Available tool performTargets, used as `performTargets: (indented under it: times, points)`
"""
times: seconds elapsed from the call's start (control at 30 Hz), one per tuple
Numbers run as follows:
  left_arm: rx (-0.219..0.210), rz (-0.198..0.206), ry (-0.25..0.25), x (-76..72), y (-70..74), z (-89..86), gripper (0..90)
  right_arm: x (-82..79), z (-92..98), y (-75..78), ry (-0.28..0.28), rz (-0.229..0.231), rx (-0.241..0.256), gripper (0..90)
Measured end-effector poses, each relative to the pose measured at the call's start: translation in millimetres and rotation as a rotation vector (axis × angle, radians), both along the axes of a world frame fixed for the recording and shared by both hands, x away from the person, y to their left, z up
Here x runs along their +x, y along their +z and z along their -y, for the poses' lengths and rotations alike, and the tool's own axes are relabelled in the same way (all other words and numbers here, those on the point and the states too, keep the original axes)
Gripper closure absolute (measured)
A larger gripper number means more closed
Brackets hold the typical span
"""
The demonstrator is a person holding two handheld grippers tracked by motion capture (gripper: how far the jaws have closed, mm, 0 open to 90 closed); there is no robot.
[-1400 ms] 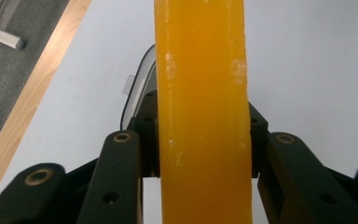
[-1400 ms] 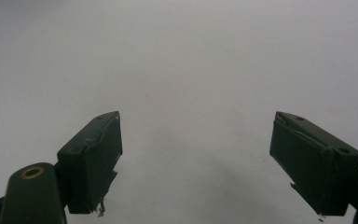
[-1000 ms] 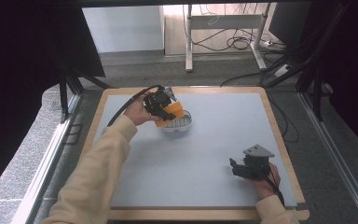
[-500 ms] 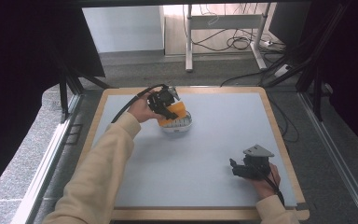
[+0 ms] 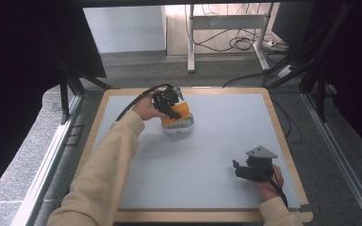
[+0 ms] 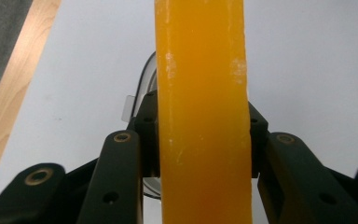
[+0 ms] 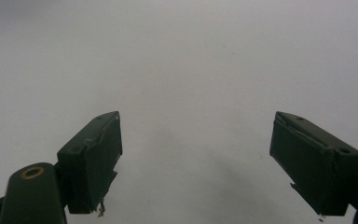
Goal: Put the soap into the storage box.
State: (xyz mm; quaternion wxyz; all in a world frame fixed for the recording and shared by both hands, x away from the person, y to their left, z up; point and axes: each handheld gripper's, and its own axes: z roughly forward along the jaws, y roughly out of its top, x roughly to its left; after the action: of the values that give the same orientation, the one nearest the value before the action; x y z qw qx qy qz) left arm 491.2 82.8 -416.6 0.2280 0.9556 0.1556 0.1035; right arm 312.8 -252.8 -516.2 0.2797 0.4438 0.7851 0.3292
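1. An orange slab (image 6: 200, 112) stands on edge, its long axis running away from the camera, directly over a small clear bowl (image 5: 179, 127) at the table's (image 5: 207, 155) far left.
2. The left gripper (image 5: 169, 104) clamps the slab between its jaws.
3. The right gripper (image 5: 250, 169) rests well apart at the near right, jaws spread and empty.

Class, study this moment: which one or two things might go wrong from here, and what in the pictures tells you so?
The left gripper clamps the orange block edge-on over the white dish; it might slip or tip the dish when released. The right gripper rests open and apart, so nothing steadies the dish.
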Motion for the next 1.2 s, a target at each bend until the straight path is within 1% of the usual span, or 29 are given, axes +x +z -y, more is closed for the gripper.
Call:
performTargets:
  times: [0.13, 0.27, 0.3, 0.33, 0.37, 0.4, 0.43, 0.47, 0.6, 0.77, 0.8, 0.97, 1.0, 1.07, 1.17, 1.2]
  points:
    - [-0.005, -0.006, -0.015, 3.6, -1.4, 2.6, 61.6, 0.0, 0.1, 0.0, -0.001, 0.000, -0.001, 17.2]
    - [0.005, -0.020, -0.049, 7.3, -7.1, 5.5, 61.6, 0.0, 1.6, -0.3, -0.002, -0.001, -0.005, 17.2]
    - [0.005, -0.020, -0.049, 7.3, -7.1, 5.5, 61.6, -0.1, 1.7, -0.2, -0.004, -0.002, -0.004, 17.2]
    - [0.014, -0.025, -0.056, 9.5, -10.5, 5.2, 61.6, -0.2, 2.2, -0.2, -0.005, 0.000, -0.002, 17.2]
    - [0.014, -0.025, -0.056, 9.5, -10.5, 5.2, 61.6, -0.3, 2.4, 0.0, -0.006, -0.001, -0.002, 17.2]
    - [0.030, -0.023, -0.059, 11.0, -14.3, 5.5, 61.6, -0.4, 2.2, 0.1, -0.006, 0.002, -0.002, 17.3]
    - [0.030, -0.023, -0.059, 11.0, -14.3, 5.5, 61.6, -0.4, 2.2, 0.1, -0.006, 0.002, -0.002, 17.3]
    - [0.044, -0.025, -0.068, 12.2, -17.4, 5.8, 61.6, -1.0, 0.9, 0.6, -0.001, 0.005, -0.002, 17.3]
    - [0.045, -0.025, -0.074, 12.7, -21.5, 7.9, 61.6, -1.4, -1.0, 0.4, 0.005, 0.004, -0.007, 17.3]
    - [0.046, -0.031, -0.079, 15.3, -26.8, 10.7, 61.5, -1.3, -1.0, 0.8, -0.005, 0.004, -0.006, 17.3]
    - [0.048, -0.033, -0.079, 15.5, -29.8, 12.3, 61.6, -1.2, -0.5, 0.4, -0.007, 0.002, -0.009, 17.3]
    - [0.063, -0.030, -0.088, 16.5, -33.7, 14.1, 61.5, -0.7, 0.4, -0.1, -0.013, 0.000, -0.008, 17.3]
    - [0.075, -0.025, -0.090, 16.1, -35.2, 15.3, 61.5, -0.6, 0.6, -0.2, -0.012, 0.000, -0.009, 17.3]
    - [0.080, -0.020, -0.092, 15.7, -36.2, 16.1, 61.5, -0.5, 0.7, -0.3, -0.012, -0.001, -0.010, 17.3]
    - [0.082, -0.009, -0.093, 15.3, -35.9, 16.9, 60.6, -1.0, 0.4, 0.4, -0.011, 0.003, -0.008, 17.3]
    - [0.069, -0.004, -0.082, 14.9, -34.2, 16.4, 58.8, -1.2, 0.2, 0.7, -0.009, 0.006, -0.009, 17.3]
